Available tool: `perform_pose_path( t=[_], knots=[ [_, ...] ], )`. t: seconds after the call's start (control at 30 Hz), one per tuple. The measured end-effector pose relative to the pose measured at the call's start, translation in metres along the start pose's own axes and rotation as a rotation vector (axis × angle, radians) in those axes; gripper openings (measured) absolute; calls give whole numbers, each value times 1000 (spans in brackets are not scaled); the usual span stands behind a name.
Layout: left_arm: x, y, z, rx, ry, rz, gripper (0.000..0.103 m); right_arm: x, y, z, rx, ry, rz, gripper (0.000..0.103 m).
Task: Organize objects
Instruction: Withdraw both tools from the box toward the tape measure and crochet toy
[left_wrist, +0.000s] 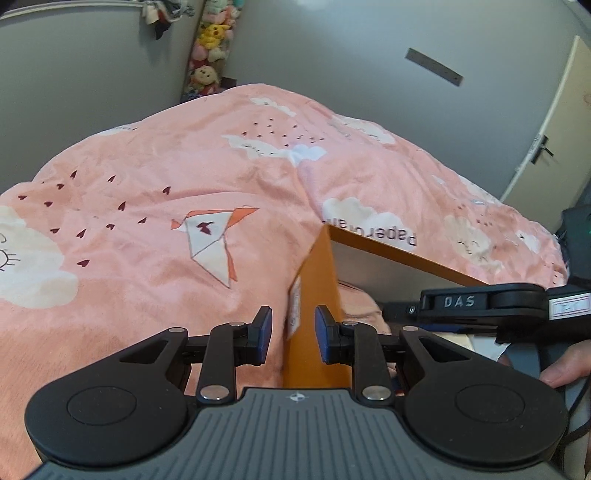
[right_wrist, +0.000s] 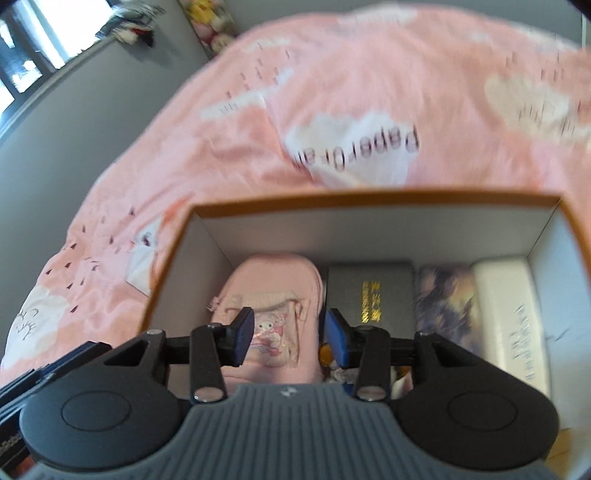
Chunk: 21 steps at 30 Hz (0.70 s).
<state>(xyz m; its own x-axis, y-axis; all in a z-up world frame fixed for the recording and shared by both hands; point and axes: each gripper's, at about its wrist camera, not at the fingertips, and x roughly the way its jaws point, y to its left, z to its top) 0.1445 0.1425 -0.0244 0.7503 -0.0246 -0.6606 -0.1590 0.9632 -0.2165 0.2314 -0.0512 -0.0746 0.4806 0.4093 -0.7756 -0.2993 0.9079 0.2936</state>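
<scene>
An open orange box with grey inner walls lies on a pink bedspread. Inside it, side by side, are a pink pouch, a black case with gold lettering, a purple patterned item and a white case. My right gripper hangs open over the pouch's front pocket with nothing pressed between its pads. My left gripper has its jaws narrow astride the box's orange side wall, one pad outside and one inside. A hand holds the right gripper's handle above the box.
The pink bedspread with clouds and paper cranes covers the whole bed around the box. Plush toys are stacked in the far corner between grey walls. A cream door stands at the right.
</scene>
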Motion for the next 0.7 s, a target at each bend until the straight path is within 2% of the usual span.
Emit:
perform_pose_path(
  t=[0.27,0.4,0.47,0.57,0.7],
  knots=[
    [-40,-24,-1,83,-23,-45,28,-80,19,-25,-118,-194,23,47],
    [-63,-34,-8,127,-34,-66,28,-121,27,-48,-176,-268,46,48],
    [-72,-38,-14,157,-13,-58,28,-135,32,-63,-214,-295,41,49],
    [-79,-40,-27,185,40,-50,28,-148,36,-89,-255,-291,39,49],
    [-81,-38,-51,208,132,-52,28,-144,35,-123,-285,-197,31,48]
  ],
)
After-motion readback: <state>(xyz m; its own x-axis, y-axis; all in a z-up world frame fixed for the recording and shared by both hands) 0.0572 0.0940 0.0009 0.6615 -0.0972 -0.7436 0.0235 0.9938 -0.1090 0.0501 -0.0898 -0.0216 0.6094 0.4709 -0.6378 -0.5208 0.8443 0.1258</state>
